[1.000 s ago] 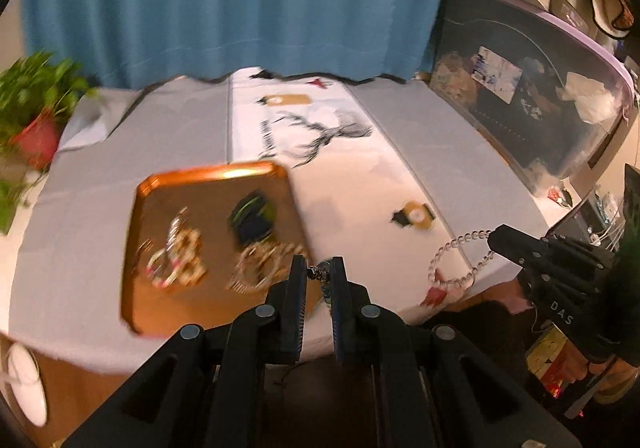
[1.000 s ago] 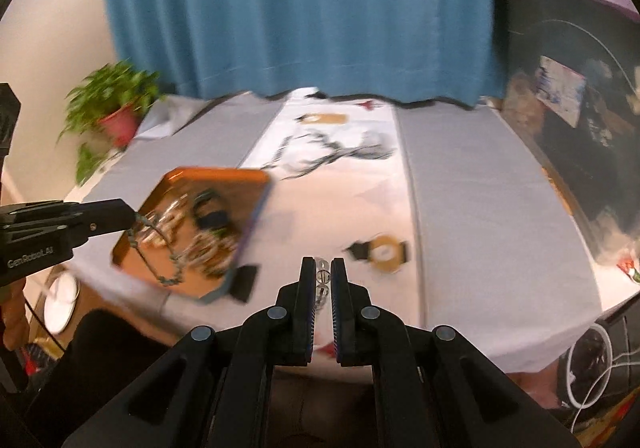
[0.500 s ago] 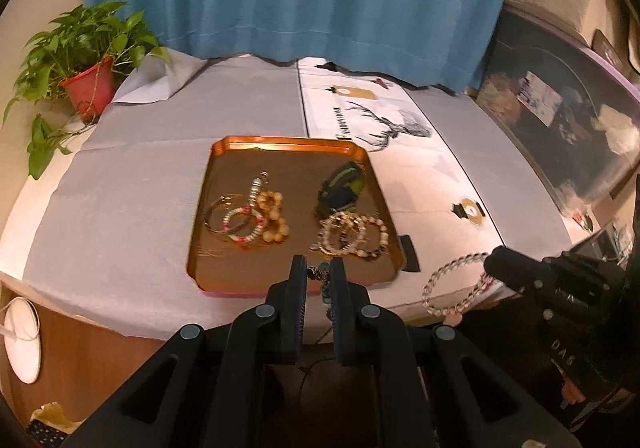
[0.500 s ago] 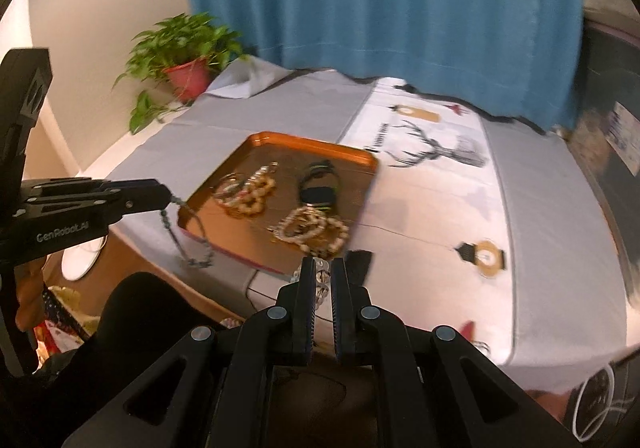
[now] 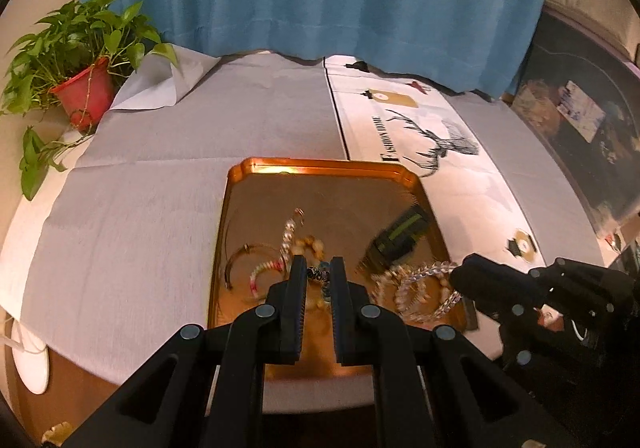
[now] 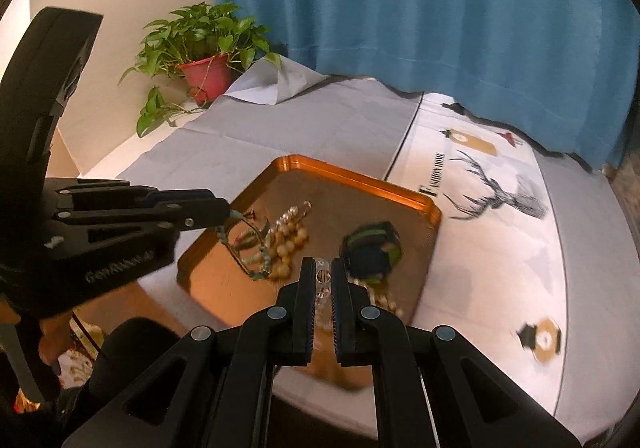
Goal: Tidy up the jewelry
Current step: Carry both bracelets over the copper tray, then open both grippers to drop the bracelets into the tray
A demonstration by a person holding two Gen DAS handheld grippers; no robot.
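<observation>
The left hand-held gripper (image 5: 319, 277) points down at a slant, and its jaws are closed on a dark beaded bracelet (image 5: 318, 274). The right hand-held gripper (image 6: 322, 276) also tilts downward, its jaws closed on a clear bead bracelet (image 6: 322, 280). The two stand near each other, side by side.

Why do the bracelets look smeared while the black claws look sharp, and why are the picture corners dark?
Left wrist view: jewelry on the copper tray is motion-blurred, while the left gripper stays crisp. Right wrist view: the same smear on the beads, and the right gripper stays sharp. Both views: fisheye lenses darken the corners and bend edges.
</observation>
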